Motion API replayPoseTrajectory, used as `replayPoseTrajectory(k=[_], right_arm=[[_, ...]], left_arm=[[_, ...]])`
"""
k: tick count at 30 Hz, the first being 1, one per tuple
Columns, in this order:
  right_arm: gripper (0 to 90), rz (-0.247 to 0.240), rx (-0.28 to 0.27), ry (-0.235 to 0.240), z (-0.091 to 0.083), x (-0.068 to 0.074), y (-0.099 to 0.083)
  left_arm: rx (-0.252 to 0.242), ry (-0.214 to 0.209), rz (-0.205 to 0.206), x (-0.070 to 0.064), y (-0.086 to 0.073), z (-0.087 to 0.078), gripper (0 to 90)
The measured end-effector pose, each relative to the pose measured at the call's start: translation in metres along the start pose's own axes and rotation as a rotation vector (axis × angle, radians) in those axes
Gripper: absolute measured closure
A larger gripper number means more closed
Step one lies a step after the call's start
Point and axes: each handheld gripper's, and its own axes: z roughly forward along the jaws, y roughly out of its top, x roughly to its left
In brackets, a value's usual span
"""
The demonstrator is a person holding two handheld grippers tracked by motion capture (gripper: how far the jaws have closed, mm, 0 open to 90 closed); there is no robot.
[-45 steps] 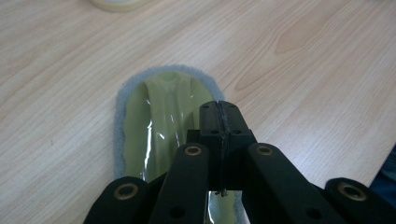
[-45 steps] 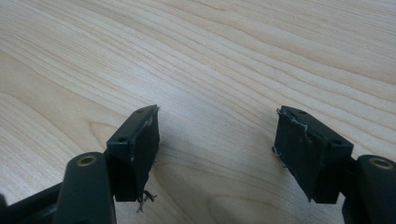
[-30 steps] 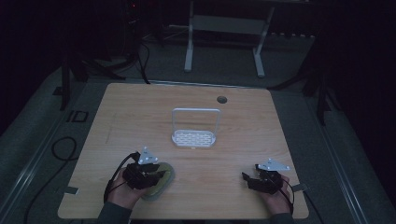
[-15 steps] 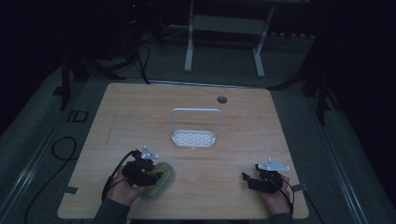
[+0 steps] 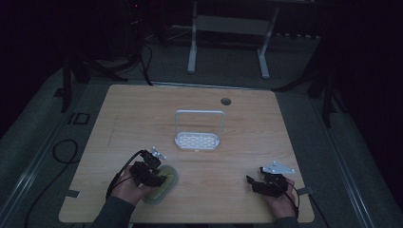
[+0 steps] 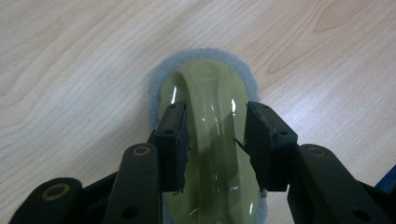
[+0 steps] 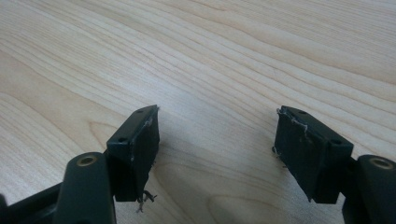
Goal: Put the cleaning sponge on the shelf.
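High view: wooden table, dim light. Left gripper sits near the front-left edge, right on top of an olive-green scrubber that lies flat on the table. Right gripper is near the front-right edge, well apart from the scrubber, nothing under it but wood. A white wire rack stands upright mid-table, apart from both grippers; small round hole in the tabletop behind it. Left gripper view: left gripper has its jaws partly open, straddling the raised glossy handle of the scrubber, one pad on each side. Pads look just about touching the handle's sides; can't tell whether they actually press it. Grey felt pad shows as a rim around the green body, flat on the wood. Right gripper view: right gripper jaws spread wide, nothing between them, bare table below. Frayed threads on the pad edges.
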Motion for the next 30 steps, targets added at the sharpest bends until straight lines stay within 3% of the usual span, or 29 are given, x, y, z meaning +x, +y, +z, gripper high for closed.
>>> replayPoseTrajectory(k=[13,30], right_arm=[[30.2,0.001,0.0,0.0,0.0,0.0,0.0],[30.2,0.001,0.0,0.0,0.0,0.0,0.0]], left_arm=[[0.07,-0.016,0.003,0.001,0.006,0.004,63.4],[0.194,-0.052,0.109,-0.006,0.023,0.008,67.9]])
